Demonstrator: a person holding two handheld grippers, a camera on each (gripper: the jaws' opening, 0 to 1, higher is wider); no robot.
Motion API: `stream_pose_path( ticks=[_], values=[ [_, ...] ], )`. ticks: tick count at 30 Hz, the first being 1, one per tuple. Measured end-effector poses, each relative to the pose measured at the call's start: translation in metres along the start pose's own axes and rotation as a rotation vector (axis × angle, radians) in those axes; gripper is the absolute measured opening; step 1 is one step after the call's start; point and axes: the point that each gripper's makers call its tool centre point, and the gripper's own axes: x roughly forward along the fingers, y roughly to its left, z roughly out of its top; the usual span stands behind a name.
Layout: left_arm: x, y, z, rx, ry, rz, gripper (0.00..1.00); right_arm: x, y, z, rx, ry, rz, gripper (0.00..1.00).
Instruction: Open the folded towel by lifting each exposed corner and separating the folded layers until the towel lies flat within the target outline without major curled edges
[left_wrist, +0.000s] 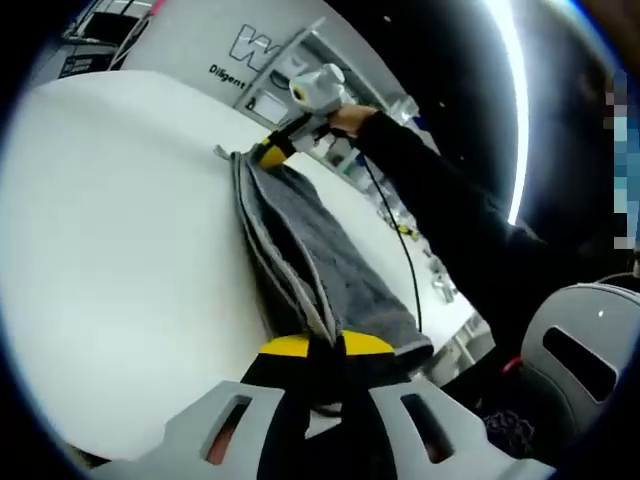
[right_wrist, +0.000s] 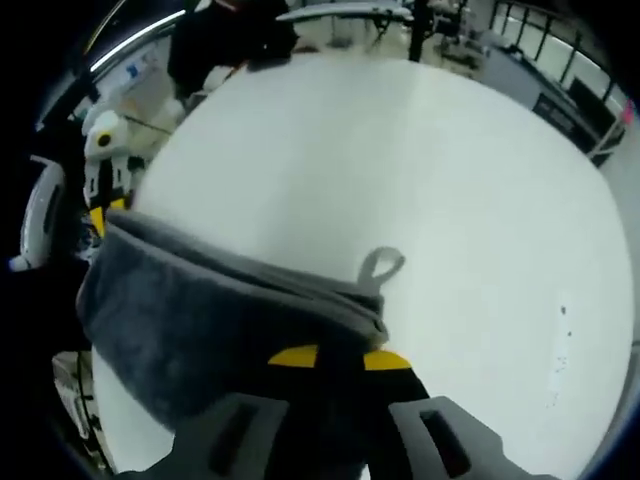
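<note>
The grey towel (left_wrist: 320, 265) hangs stretched over the white counter (left_wrist: 120, 250), held at both ends. The left hand-held gripper (left_wrist: 325, 348) is clamped on the near corner; the right hand-held gripper (right_wrist: 340, 357) is closed on the far edge, beside the hanging loop (right_wrist: 380, 265). The layers look folded lengthwise (no target outline is visible here). To do this step well, keep even tension between both grips, lower the towel to the counter, then release one corner and peel the upper layer sideways.
</note>
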Motion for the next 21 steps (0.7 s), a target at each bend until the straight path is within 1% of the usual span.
stream_pose_path(
  ticks=[4, 8, 11, 16, 19, 21],
  values=[
    [0.000, 0.000, 0.000, 0.006, 0.003, -0.007, 0.05, 0.002, -0.003, 0.001, -0.014, -0.002, -0.007, 0.05],
    [0.001, 0.003, 0.001, 0.007, 0.005, -0.006, 0.04, 0.003, -0.003, 0.003, -0.038, 0.006, -0.032, 0.03],
    [0.004, 0.008, 0.007, 0.021, -0.006, 0.003, 0.04, 0.002, -0.008, 0.005, -0.051, 0.005, -0.059, 0.02],
    [0.004, 0.022, 0.022, 0.044, -0.032, 0.031, 0.04, 0.003, -0.023, 0.016, -0.071, -0.003, -0.128, 0.02],
    [0.004, 0.025, 0.026, 0.047, -0.037, 0.031, 0.03, 0.005, -0.024, 0.017, -0.072, 0.006, -0.137, 0.02],
    [0.004, 0.026, 0.028, 0.057, -0.046, 0.033, 0.03, 0.004, -0.027, 0.019, -0.091, 0.005, -0.156, 0.02]
  ],
)
